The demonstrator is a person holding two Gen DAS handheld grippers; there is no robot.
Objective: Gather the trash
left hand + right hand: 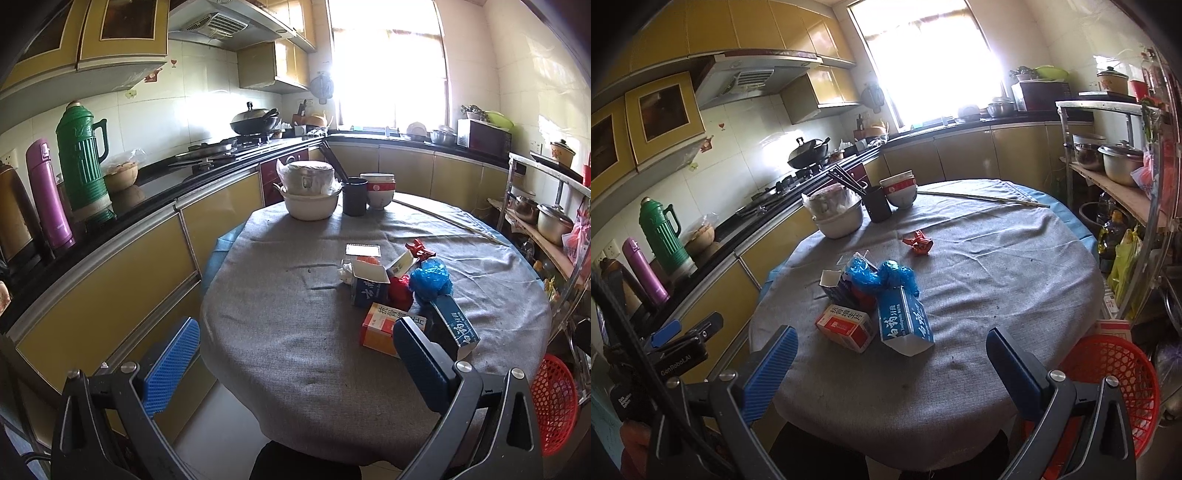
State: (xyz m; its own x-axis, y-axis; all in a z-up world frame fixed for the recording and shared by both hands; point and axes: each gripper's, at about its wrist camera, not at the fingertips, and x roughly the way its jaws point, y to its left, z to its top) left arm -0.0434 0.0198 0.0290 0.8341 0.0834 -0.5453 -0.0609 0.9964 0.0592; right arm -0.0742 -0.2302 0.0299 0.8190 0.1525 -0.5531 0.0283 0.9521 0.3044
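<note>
So both your claws are spread wide with nothing between the pads: the left claw [295, 354] hangs over the near edge of the table [280, 295], and the right claw [892, 360] does the same a bit further along that edge. In the right wrist view you can spot the left one off past the table's left side.

The trash sits in one heap on the grey cloth, roughly mid-table. Taking the orange medicine box [846, 326] as your marker: the blue-and-white carton [905, 325] lies on its side touching it on the right, the crumpled blue plastic bag [882, 277] is bunched right behind it, and an opened dark blue box [833, 286] stands behind it on the left. A red wrapper [918, 242] lies further back, apart from the heap.

The red mesh basket [1115, 373] sits low beside the table's near right edge, well to the right of the orange box.
</note>
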